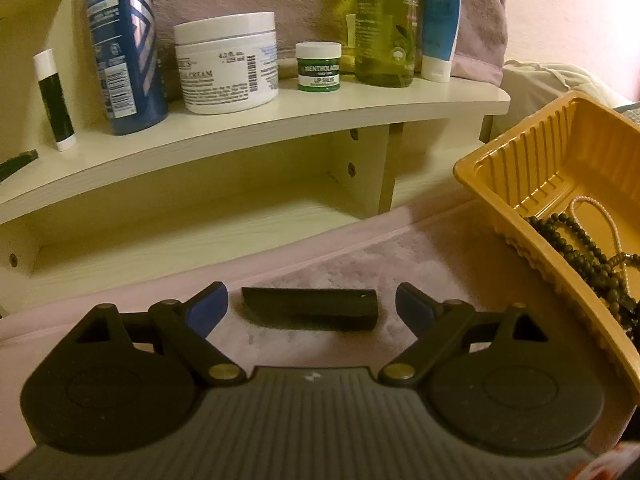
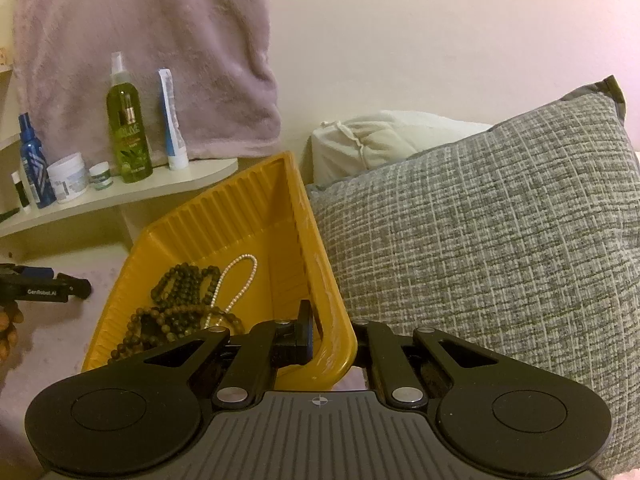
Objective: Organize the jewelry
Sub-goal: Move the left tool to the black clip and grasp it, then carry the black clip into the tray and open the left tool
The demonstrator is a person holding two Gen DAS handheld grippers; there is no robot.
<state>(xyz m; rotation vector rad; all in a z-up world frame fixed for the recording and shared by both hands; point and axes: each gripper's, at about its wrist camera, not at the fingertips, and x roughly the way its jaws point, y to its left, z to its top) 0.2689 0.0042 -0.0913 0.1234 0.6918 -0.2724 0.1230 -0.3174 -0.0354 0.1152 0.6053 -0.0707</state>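
My left gripper (image 1: 311, 307) points down at a slant toward the pinkish fuzzy cover (image 1: 360, 264), its blue-padded fingers (image 1: 210, 306) spread wide. One small dark bar-shaped object (image 1: 310, 309) lies flat on the cover between them, and the pads stand clear of both its ends. I cannot tell what the object is. From the right wrist view my left gripper (image 2: 82, 286) shows at the left edge, with part of my hand (image 2: 8, 320) just below it.

My right gripper (image 2: 326, 336) also tilts downward and is pinched onto the near corner wall of the yellow plastic tray (image 2: 296, 208). One finger (image 2: 305, 330) sits inside the wall; the other is outside it and mostly hidden behind the rim. The tray stands tipped up on the cover, just beside one grey woven cushion (image 2: 480, 248).

In the tray lies the jewelry: one string of small white pearls (image 2: 240, 276) and a tangle of dark round-bead strands (image 2: 180, 304); how many bead strands there are I cannot tell.

On the white shelf (image 1: 280, 116) I count six toiletries: one lip balm stick (image 1: 54, 100), one blue bottle (image 1: 126, 44), one white cream jar (image 1: 226, 62), one small green lip salve pot (image 1: 319, 66), one green-yellow bottle (image 1: 384, 24) and one blue-and-white tube (image 1: 440, 20). One mauve towel (image 2: 140, 48) hangs behind them.
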